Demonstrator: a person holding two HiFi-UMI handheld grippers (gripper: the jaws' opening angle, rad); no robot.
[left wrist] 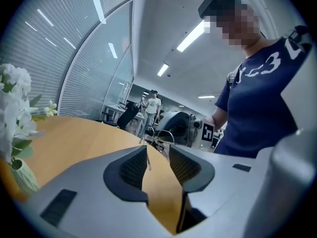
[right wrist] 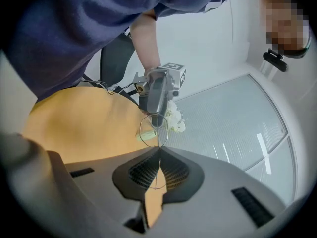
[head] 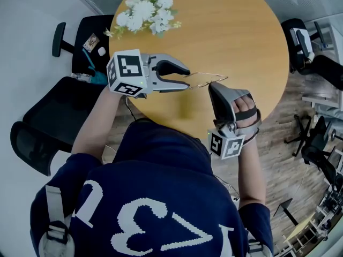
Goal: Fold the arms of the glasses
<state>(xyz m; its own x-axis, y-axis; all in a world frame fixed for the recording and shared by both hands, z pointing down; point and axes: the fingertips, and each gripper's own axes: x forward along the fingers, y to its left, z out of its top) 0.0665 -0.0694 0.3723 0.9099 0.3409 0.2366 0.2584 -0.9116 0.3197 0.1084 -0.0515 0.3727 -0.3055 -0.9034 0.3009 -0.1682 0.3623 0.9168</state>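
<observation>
Glasses (head: 206, 79), thin wire-framed, are held up above the round wooden desk (head: 241, 36), between the two claws and clear of the surface. Right claw (head: 214, 85) comes from the near edge of the desk and points away from the person; in the right gripper view its pads (right wrist: 173, 172) are pressed together at the tips (right wrist: 159, 151) with the wire frame pinched between them, and one lens ring (right wrist: 153, 130) stands just beyond the tips. Left claw (head: 187, 79) comes in from the left, roughly level, aimed at the free end of the glasses. In the left gripper view its jaws (left wrist: 158, 150) stand apart; one slim arm of the glasses (left wrist: 147, 157) reaches into the gap and lies close along the pad on the picture's left, with a clear gap to the other pad. No clamp there. White flowers (head: 146, 9) in a vase sit at the far side of the desk, well apart from the work. Black office chairs (head: 43, 122) stand on the floor at the left.
</observation>
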